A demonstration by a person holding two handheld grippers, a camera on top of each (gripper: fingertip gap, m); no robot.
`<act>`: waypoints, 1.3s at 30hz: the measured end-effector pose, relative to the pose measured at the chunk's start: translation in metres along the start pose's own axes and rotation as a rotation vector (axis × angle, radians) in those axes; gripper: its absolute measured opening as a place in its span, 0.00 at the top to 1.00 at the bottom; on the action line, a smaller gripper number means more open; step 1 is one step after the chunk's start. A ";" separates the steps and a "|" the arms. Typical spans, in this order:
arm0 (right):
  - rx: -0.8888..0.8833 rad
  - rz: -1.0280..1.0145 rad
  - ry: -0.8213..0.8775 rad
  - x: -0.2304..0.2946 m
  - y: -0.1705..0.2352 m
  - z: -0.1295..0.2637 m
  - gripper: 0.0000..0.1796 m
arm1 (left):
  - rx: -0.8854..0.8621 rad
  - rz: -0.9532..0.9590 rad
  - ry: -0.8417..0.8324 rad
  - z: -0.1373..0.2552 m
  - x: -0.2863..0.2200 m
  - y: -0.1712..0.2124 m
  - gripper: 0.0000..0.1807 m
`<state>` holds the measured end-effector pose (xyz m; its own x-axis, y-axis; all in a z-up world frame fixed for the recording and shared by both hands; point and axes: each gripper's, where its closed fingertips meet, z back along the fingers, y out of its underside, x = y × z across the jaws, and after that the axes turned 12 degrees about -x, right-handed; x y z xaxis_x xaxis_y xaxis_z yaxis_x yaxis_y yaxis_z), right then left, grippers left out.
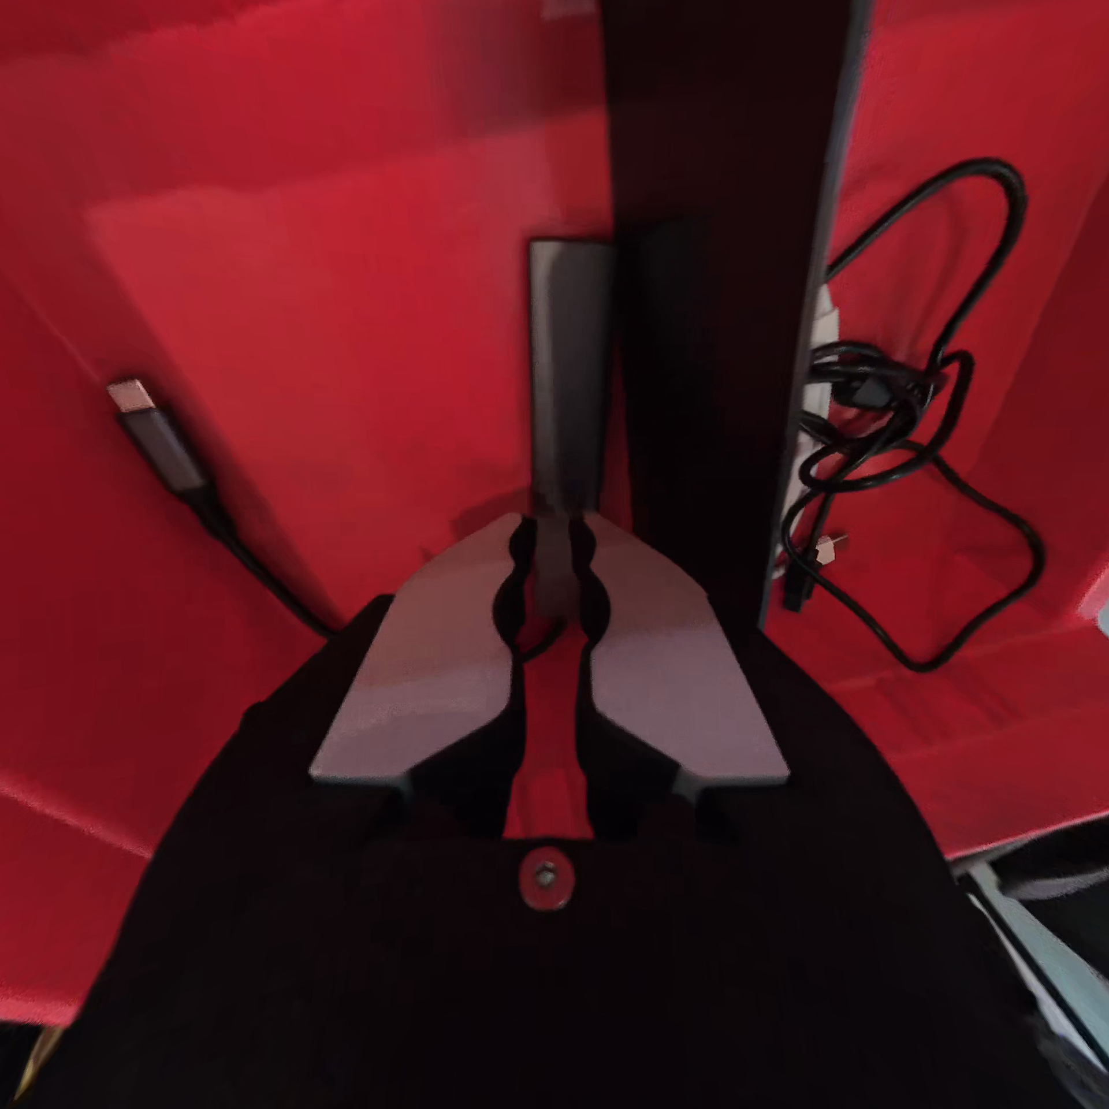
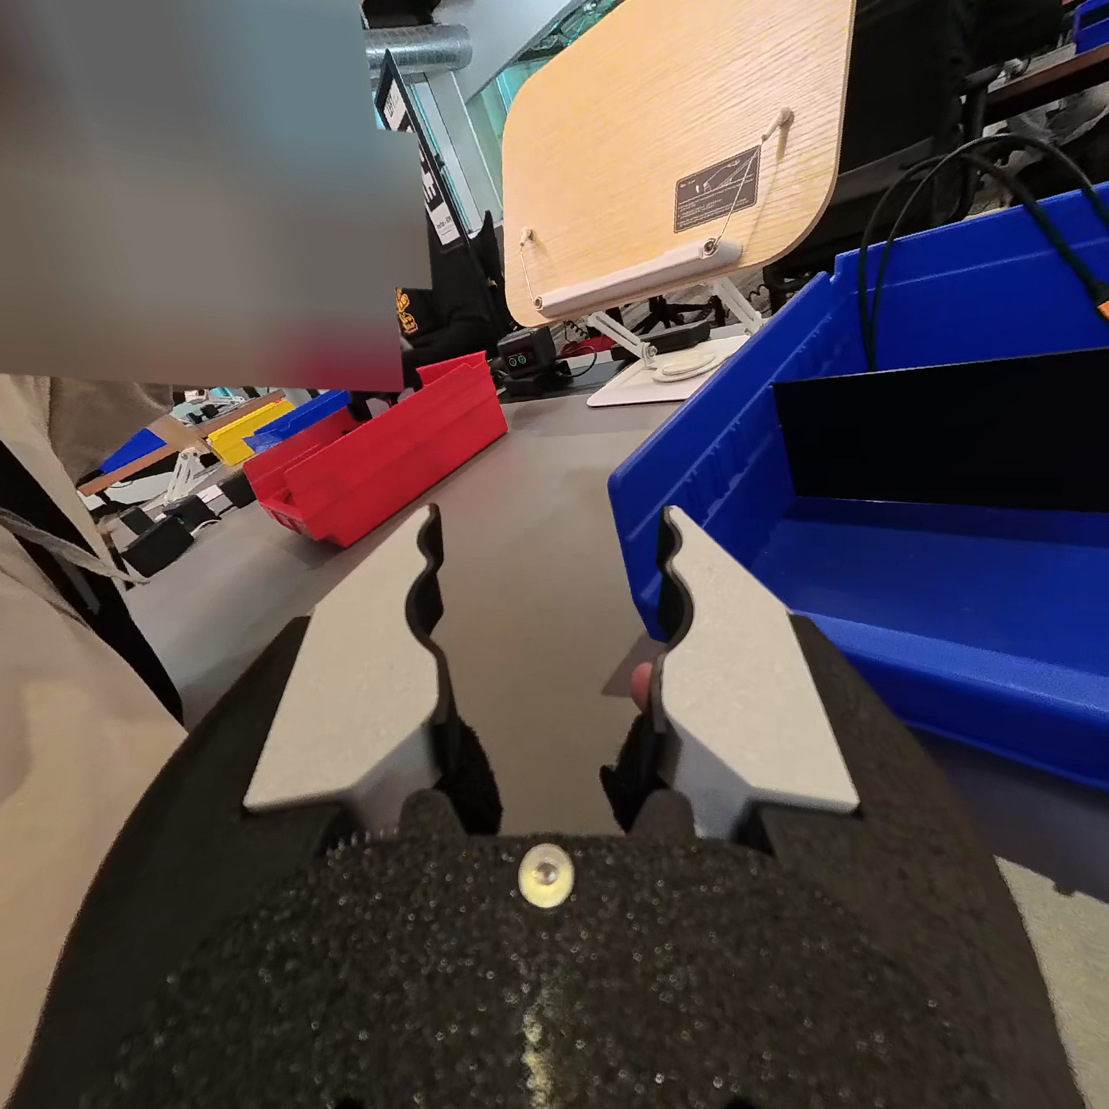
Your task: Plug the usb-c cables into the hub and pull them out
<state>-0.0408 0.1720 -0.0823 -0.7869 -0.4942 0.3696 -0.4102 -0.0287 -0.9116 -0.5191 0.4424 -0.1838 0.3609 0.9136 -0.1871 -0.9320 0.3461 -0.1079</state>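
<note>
Left wrist view: the left claw (image 1: 552,528) is pinched on the near end of a slim dark hub (image 1: 567,372), which lies on the floor of a red bin (image 1: 300,240) and runs from the fingertips toward 12 o'clock. A tall black divider (image 1: 720,300) stands just beside the hub at 3 o'clock. At 9 o'clock lies a free cable plug (image 1: 159,438), metal tip pointing up and away, its cord trailing back under the claw. Beyond the divider, at 3 o'clock, a tangle of black cables (image 1: 888,432) rests with another small plug (image 1: 831,547) at its lower edge. The frame is blurred, so the hub's ports cannot be made out, and which face carries them is uncertain.

Right wrist view: the right claw (image 2: 549,528) is spread wide and holds nothing. It hangs over a grey table (image 2: 528,468), with a blue bin (image 2: 900,600) at 3 o'clock, the red bin (image 2: 384,474) at 11 o'clock, and a tilted wooden board (image 2: 660,132) on a white stand at 12 o'clock.

Judged step: steadying the hub while the free claw goes for a plug. To do it well, the left claw should keep the hub level and firmly clamped, so that it does not swivel against the divider under insertion force. The right claw should take the plug by its grey shell, not its cord, line the tip squarely with a port, and push straight along the hub's axis.
</note>
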 end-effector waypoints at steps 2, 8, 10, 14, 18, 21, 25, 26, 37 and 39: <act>0.000 -0.015 -0.010 0.001 0.000 0.000 0.60 | -0.031 -0.024 0.003 0.000 -0.001 0.000 0.90; 0.035 -0.009 -0.016 0.001 0.008 -0.003 0.60 | 0.037 -0.043 -0.032 0.000 0.001 0.014 0.83; 0.040 -0.008 -0.017 0.001 0.009 -0.003 0.60 | 0.076 -0.053 -0.037 -0.003 0.002 0.018 0.83; 0.032 -0.010 -0.018 0.001 0.007 -0.003 0.60 | 0.114 -0.011 0.001 -0.006 0.002 0.019 0.83; 0.030 -0.015 -0.023 0.002 0.007 -0.003 0.60 | 0.134 0.024 0.050 -0.006 -0.006 0.020 0.88; 0.031 -0.009 -0.029 0.004 0.007 -0.003 0.60 | 0.131 0.024 0.058 -0.007 -0.007 0.020 0.89; 0.031 -0.006 -0.039 0.006 0.007 -0.003 0.60 | 0.151 0.009 0.078 -0.007 -0.007 0.020 0.89; 0.031 -0.004 -0.041 0.007 0.007 -0.003 0.60 | 0.163 -0.006 0.074 -0.007 -0.007 0.020 0.89; 0.031 0.000 -0.056 0.012 0.006 -0.003 0.61 | 0.167 -0.007 -0.170 0.009 0.012 0.020 0.96; 0.032 0.004 -0.056 0.013 0.006 -0.002 0.61 | 0.164 0.005 -0.193 0.009 0.013 0.020 0.96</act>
<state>-0.0544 0.1676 -0.0828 -0.7611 -0.5424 0.3557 -0.3913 -0.0533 -0.9187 -0.5335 0.4631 -0.1796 0.3581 0.9337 0.0043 -0.9323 0.3574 0.0553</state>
